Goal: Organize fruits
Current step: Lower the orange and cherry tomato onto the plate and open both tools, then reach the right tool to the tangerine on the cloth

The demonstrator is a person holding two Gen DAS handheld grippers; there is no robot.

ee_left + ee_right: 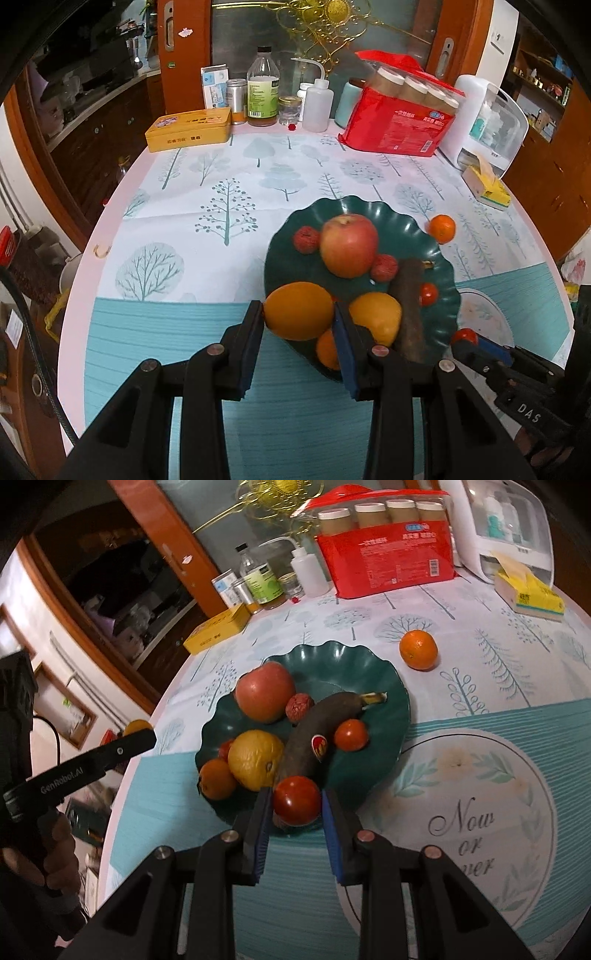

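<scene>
Left tool: the left tool [298, 321] pinches a big orange [298, 310] between its blue pads, hovering at the plate's 8 o'clock rim.
Right tool: the right tool [295, 805] clamps a small tomato [296, 800] at the 6 o'clock edge of the green plate [400, 716].
Plate load: apple [265, 691], yellow orange [255, 758], dark overripe banana [317, 731], a second tomato [351, 734], a red date [298, 708] and a small tangerine [217, 778] crowd the dish.
Straggler: one mandarin [418, 650] sits off the plate at 1 o'clock, alone on the cloth.
Risk one: round fruit dropped onto that pile will likely roll, and both held pieces hang near the rim, so a spill over the edge looks possible.
Risk two: the tomato is soft; too hard a squeeze could split it.
Risk three: both tools work the same near edge and could knock each other.
Surface: round tabletop [110, 280] under a slick tree-print cloth, so nothing would stop a runaway fruit.
Room: bottles, a yellow tin [188, 129], a red cup pack [399, 122] and a tissue box [530, 592] line the far side, with wooden doors behind.
</scene>
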